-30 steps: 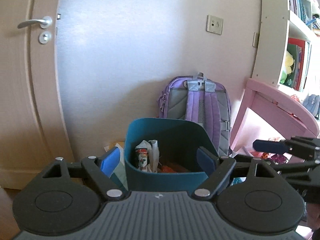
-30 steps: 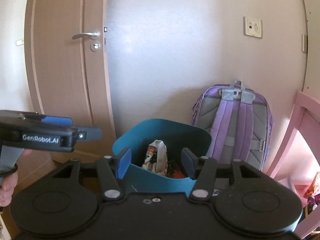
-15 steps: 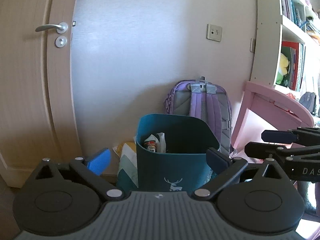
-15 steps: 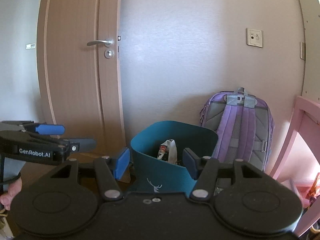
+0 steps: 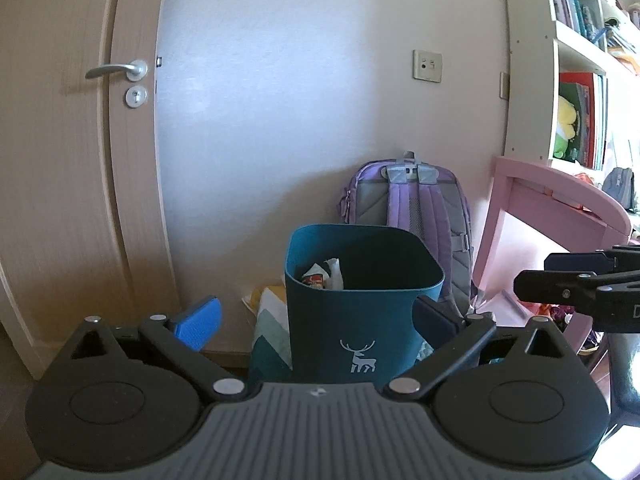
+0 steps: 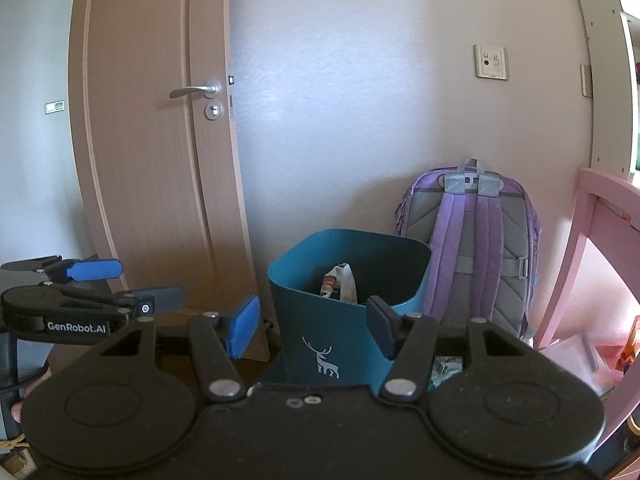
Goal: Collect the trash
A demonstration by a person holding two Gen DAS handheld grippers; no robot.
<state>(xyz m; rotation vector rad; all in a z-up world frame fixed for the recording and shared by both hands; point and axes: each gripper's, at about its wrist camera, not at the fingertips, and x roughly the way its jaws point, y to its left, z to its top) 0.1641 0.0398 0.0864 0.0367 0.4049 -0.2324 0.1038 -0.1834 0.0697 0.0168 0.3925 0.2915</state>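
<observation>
A teal bin (image 5: 352,320) with a white deer printed on its front is seen standing on the floor against the wall (image 5: 300,120), with trash (image 5: 324,274) lying inside it: a crumpled white wrapper and a small piece with red print, both below the rim at the bin's left side. The left gripper (image 5: 316,318) is held in front of the bin with its blue-padded fingers (image 5: 198,322) spread wide and nothing between them, so that the bin is framed in the gap without being touched. The right gripper (image 6: 312,326) is likewise released and empty, its fingers (image 6: 242,330) parted less widely, and the bin is viewed between them too. In the left wrist view the right gripper is seen at the right edge, beside the bin; in the right wrist view the left gripper is seen at the left edge, with part of a hand (image 6: 28,396) below it. A purple backpack (image 5: 416,216) is propped upright against the wall just behind and to the right of the bin. A folded patterned bag (image 5: 270,320) is tucked beside the bin on its left. A wooden door (image 5: 80,160) with a metal handle (image 5: 116,70) is shown to the left, and a pink desk (image 5: 560,208) to the right, with a bookshelf (image 5: 576,60) above it. A socket (image 5: 428,66) is set in the wall above the backpack.
</observation>
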